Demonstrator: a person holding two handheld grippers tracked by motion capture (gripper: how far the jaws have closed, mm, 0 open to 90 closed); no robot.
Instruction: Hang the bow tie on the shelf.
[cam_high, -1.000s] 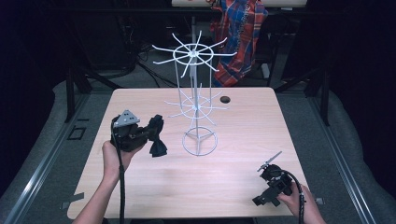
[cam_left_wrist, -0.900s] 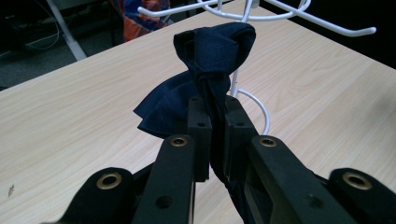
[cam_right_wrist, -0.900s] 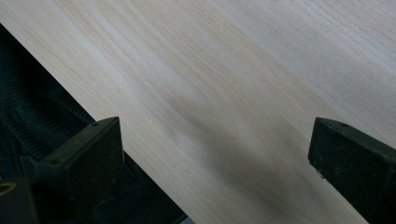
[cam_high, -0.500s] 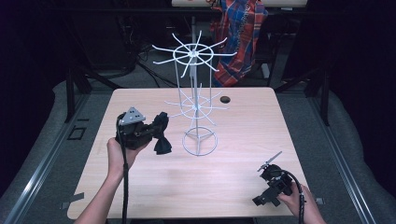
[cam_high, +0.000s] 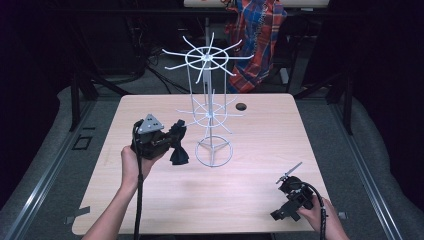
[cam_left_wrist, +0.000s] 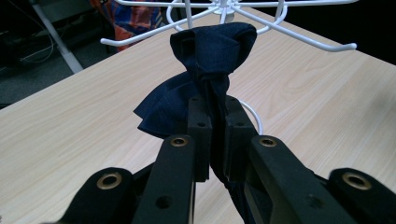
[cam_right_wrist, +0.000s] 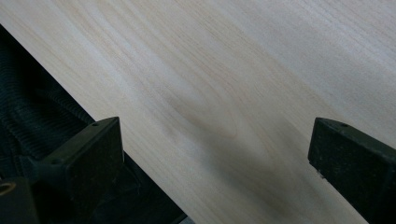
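Pinching a dark blue cloth (cam_left_wrist: 205, 70) between nearly closed jaws, the left gripper (cam_high: 167, 142) hovers over the left half of the tabletop (cam_high: 260, 145), just beside the white wire rack (cam_high: 210, 115). In the left gripper view the cloth rises from the jaws as a bunched knot, its long axis running along the gripper toward the rack's lower prongs; in the high view a loose end hangs toward the tabletop. Near the front right corner the right gripper (cam_high: 290, 175) rests low with jaws spread wide and nothing between them.
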